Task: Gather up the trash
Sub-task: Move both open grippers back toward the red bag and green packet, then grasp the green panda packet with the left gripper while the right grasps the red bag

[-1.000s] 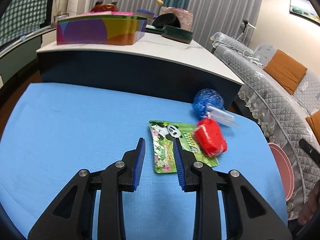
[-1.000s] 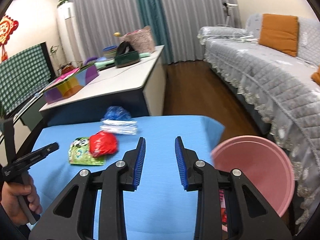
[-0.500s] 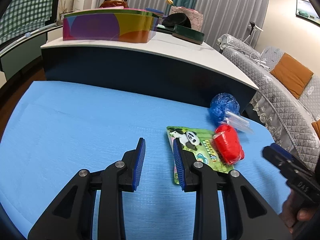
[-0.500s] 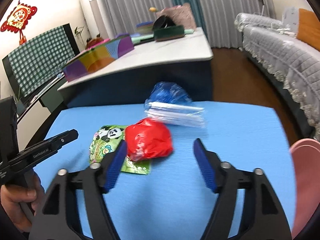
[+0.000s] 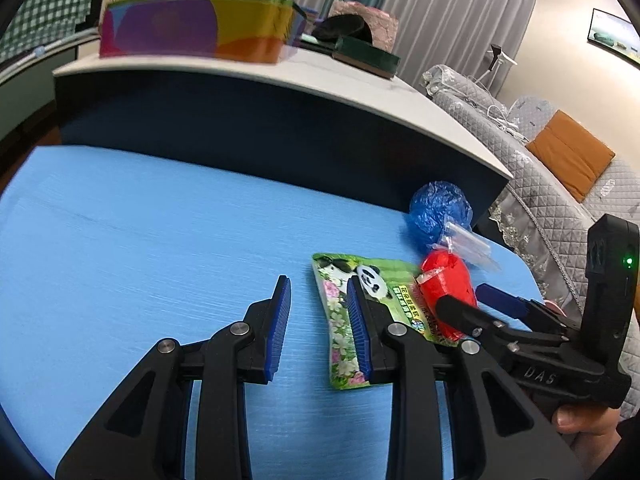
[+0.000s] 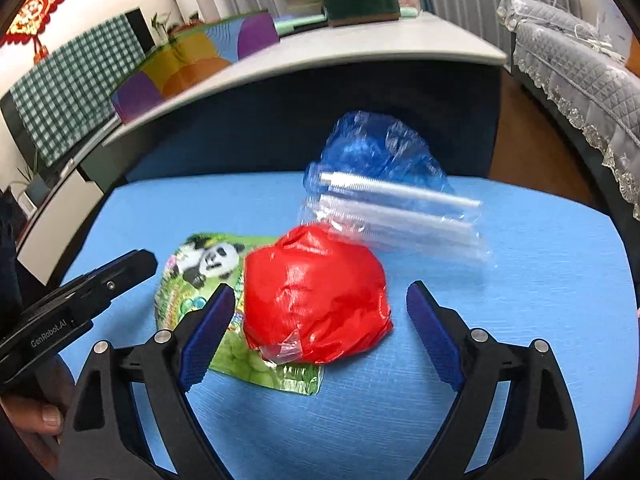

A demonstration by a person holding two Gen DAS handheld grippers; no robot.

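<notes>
Several pieces of trash lie on the blue table. A red crumpled wrapper rests partly on a green panda pouch. Behind them are a clear bag of straws and a blue crumpled bag. My right gripper is wide open, its fingers on either side of the red wrapper. It also shows in the left wrist view. My left gripper is open and empty, its right finger over the panda pouch. The blue bag sits near the table's far right edge.
A dark counter with a white top stands just behind the table, carrying a colourful box and a green box. A grey quilted sofa is on the right. A pink bin edge shows past the table's right side.
My right gripper has opened wide and moved in to straddle the red wrapper. My left gripper has moved closer to the panda pouch.
</notes>
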